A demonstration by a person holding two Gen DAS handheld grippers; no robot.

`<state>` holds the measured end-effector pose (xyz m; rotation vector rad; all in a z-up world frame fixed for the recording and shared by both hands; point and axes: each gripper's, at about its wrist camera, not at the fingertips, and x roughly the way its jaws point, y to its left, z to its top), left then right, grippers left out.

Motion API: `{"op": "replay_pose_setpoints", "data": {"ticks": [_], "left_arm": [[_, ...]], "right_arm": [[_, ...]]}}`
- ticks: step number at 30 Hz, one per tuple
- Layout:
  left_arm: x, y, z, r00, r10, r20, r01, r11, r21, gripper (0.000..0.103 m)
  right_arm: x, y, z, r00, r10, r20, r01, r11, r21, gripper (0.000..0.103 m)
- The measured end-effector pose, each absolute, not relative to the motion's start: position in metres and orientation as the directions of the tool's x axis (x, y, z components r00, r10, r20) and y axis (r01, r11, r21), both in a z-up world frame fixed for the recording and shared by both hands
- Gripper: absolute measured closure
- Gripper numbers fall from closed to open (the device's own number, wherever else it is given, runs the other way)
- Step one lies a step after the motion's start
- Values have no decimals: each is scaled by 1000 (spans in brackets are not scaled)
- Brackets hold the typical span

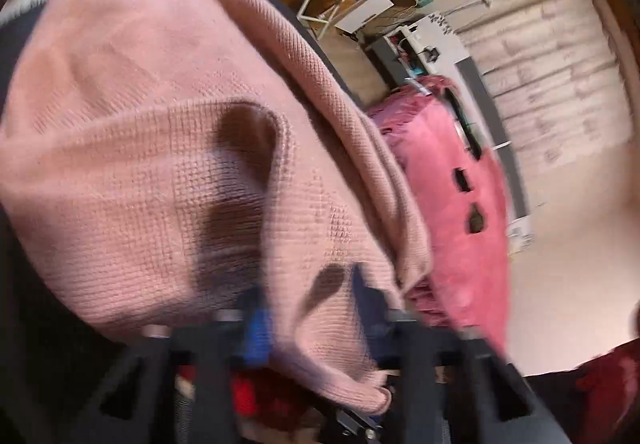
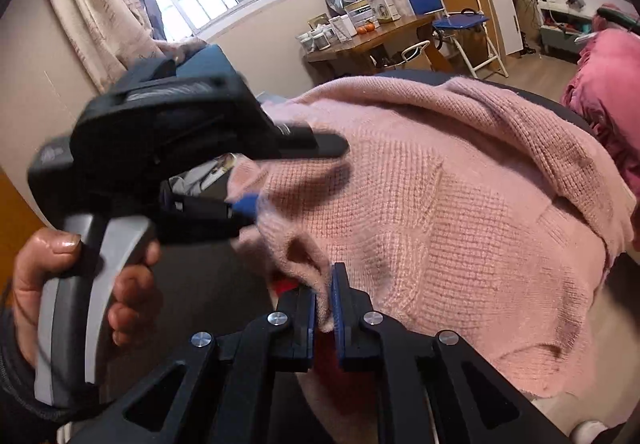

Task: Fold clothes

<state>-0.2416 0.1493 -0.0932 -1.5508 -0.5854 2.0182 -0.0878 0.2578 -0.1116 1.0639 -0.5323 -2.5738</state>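
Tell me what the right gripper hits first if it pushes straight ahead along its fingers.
The pink knit sweater: the right gripper already pinches its edge, and the knit fills the line ahead.

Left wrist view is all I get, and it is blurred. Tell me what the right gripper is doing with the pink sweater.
Observer: The right gripper is shut on a small fold of the pink sweater.
Operator: Now report how my left gripper looks from that side.
Observer: The left gripper has its fingers apart, one above and one below the sweater's edge.
Operator: Say what is holding it.
Observer: A hand is wrapped around its grey handle, at the left of the right wrist view.
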Motion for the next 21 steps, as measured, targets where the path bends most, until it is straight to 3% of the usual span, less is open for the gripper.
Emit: {"op": "replay_pose_setpoints", "data": {"ticks": [3, 6, 8, 10, 13, 21], "left_arm": [[-232, 141, -98, -202, 665, -719, -139, -746, -651, 98], [-221, 114, -96, -266, 713, -649, -121, -693, -711, 99], [-212, 86, -90, -322, 744, -585, -114, -644, -756, 99], [-199, 50, -81, -372, 756, -539, -111, -613, -783, 99], [-174, -4, -74, -424, 747, -511, -92, -597, -797, 99], [-73, -118, -100, -459, 632, -625, -7, -706, -708, 99]], "right_arm": [[-83, 258, -109, -673, -422, -607, 137, -878, 458, 89], [-77, 258, -106, -668, -432, -605, 138, -872, 470, 78], [-74, 258, -105, -665, -439, -604, 138, -867, 478, 64], [-70, 258, -103, -662, -446, -603, 139, -863, 486, 43], [-65, 257, -101, -654, -455, -604, 137, -857, 497, 36], [-63, 238, -110, -600, -473, -645, 107, -847, 521, 32]]}}
